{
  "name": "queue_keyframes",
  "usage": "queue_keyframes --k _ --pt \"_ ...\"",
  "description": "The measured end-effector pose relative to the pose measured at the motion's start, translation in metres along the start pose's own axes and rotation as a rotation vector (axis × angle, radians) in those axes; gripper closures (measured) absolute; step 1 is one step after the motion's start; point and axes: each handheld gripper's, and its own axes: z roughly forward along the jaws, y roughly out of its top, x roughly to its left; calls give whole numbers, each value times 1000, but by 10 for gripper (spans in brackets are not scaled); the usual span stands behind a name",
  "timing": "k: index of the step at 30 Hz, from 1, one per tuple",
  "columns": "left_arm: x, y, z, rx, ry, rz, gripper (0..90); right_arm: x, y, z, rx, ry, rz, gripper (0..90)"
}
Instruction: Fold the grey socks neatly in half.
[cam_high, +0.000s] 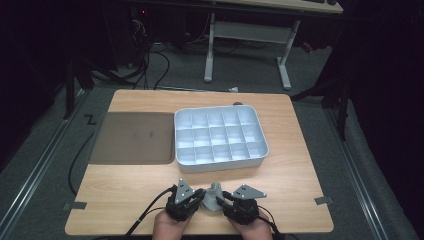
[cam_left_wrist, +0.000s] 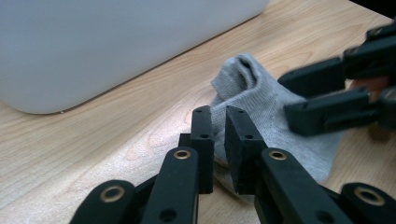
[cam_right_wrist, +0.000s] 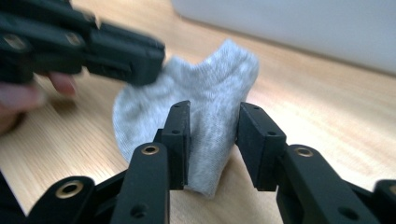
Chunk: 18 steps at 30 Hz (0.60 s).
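Bare table left and right — divided tray blocks ahead.

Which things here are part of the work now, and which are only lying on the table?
In the work:
- grey sock
- left hand-held gripper, closed on the sock's edge
- right hand-held gripper, open around the sock

Only lying there:
- white compartment tray
- brown flat tray

Dark room around my wooden table; grey carpet floor, cables trailing behind, white-legged desk at back, metal rails alongside
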Motion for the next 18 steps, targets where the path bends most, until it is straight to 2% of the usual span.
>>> queue_keyframes --k 2,5,8,10,11,12,13,15,18 --pt "0 2 -3 -9 -4 -3 802 1 -3 3 12 -12 -3 653" --pt "-15 10 -11 -62 -45 20 766 1 -3 4 15 -17 -7 653" --pt "-27 14 -12 -71 -67 46 763 1 -3 4 13 -12 -3 652" --pt "-28 14 -10 -60 -65 45 774 1 -3 4 14 -11 0 652" --pt "-26 10 -4 -31 -58 38 785 1 -4 4 14 -9 5 653" --pt "-26 10 -4 -31 -58 38 792 1 -4 4 15 -9 5 652" --pt "-25 5 1 5 -59 42 801 1 -4 4 15 -9 5 653" --pt "-25 0 4 37 -43 58 810 1 -4 4 16 -8 4 652" --pt "-25 -4 5 49 -28 67 826 0 -3 3 20 -2 6 642"
